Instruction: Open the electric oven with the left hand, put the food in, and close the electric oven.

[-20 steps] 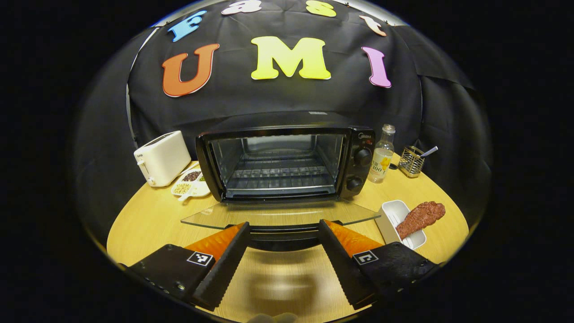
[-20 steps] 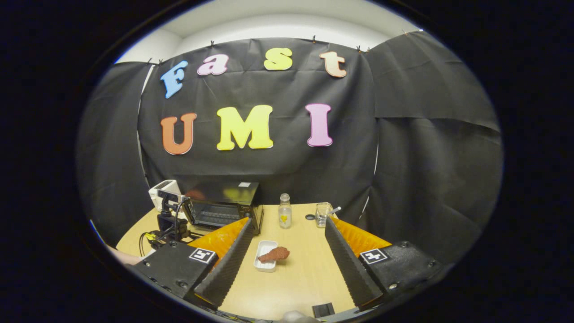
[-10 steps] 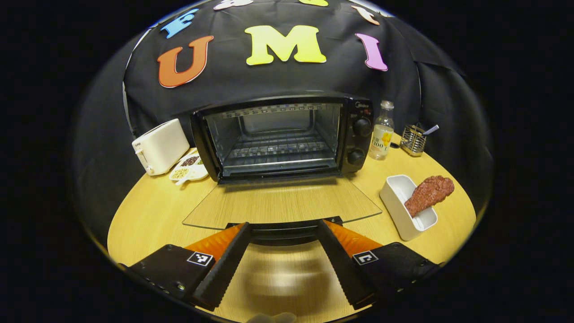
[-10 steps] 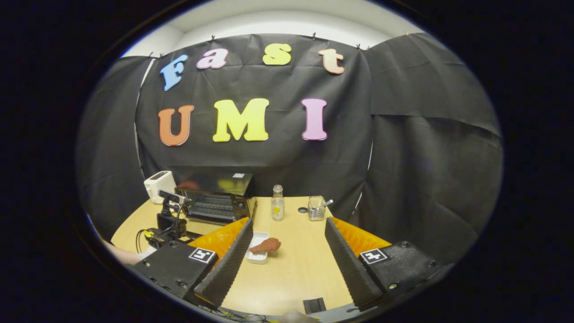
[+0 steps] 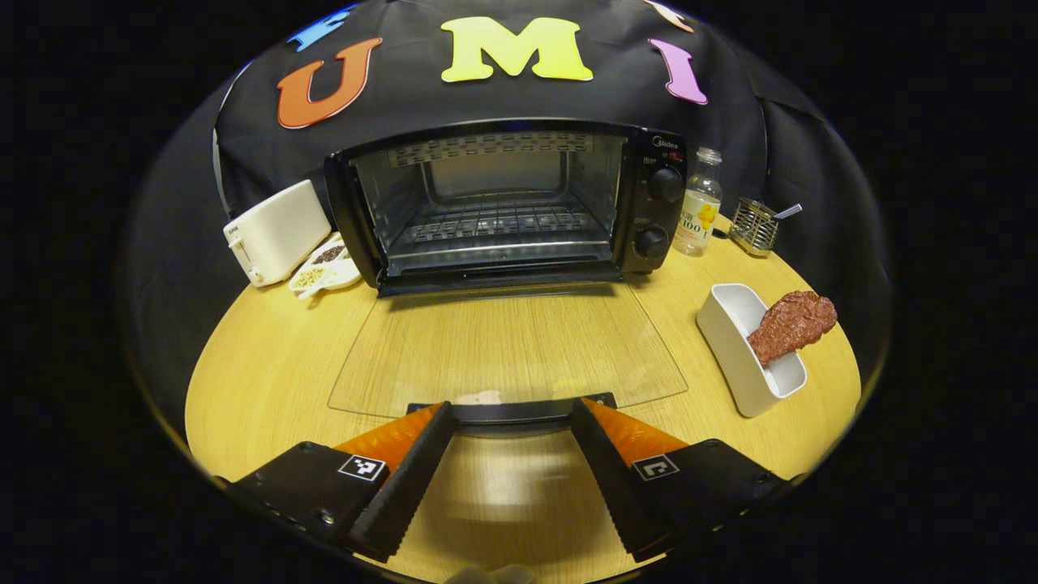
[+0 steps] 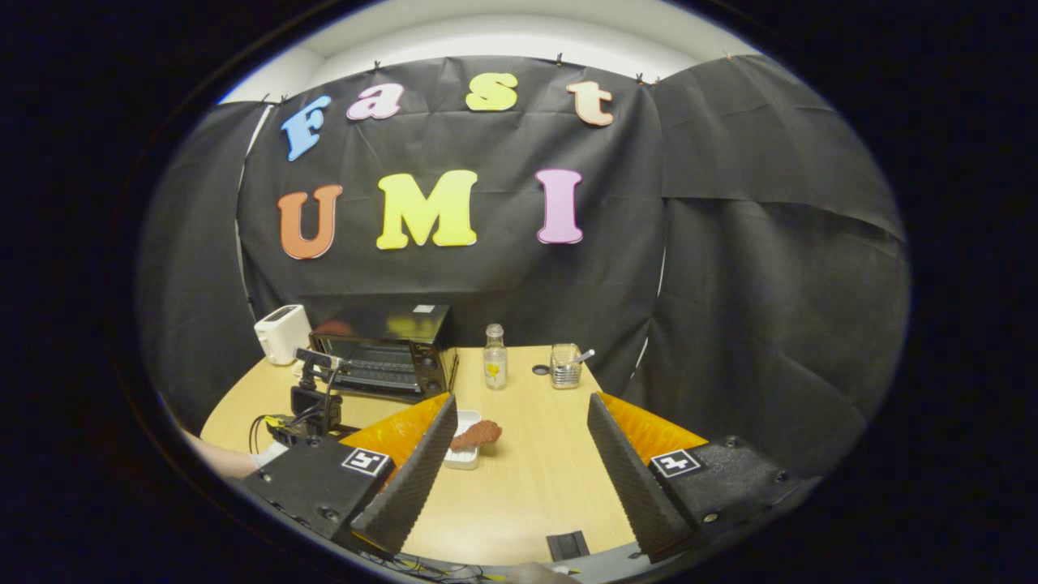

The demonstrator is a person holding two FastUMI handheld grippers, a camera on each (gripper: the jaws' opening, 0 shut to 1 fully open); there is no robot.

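the electric oven (image 5: 503,203) sits at the back of the wooden surface (image 5: 268,373), its glass door (image 5: 507,349) folded down flat, the rack inside bare. the door's dark handle (image 5: 511,411) lies between the left tongs (image 5: 509,422), whose fingers stand spread at either side of it, not pressing. to the right, the food (image 5: 791,324), a brown piece, leans on a white tray (image 5: 742,349). the right tongs (image 6: 519,422) hang wide open above the surface, gripping nothing. a toaster (image 5: 272,231) stands left of the oven, a bottle (image 5: 699,215) right.
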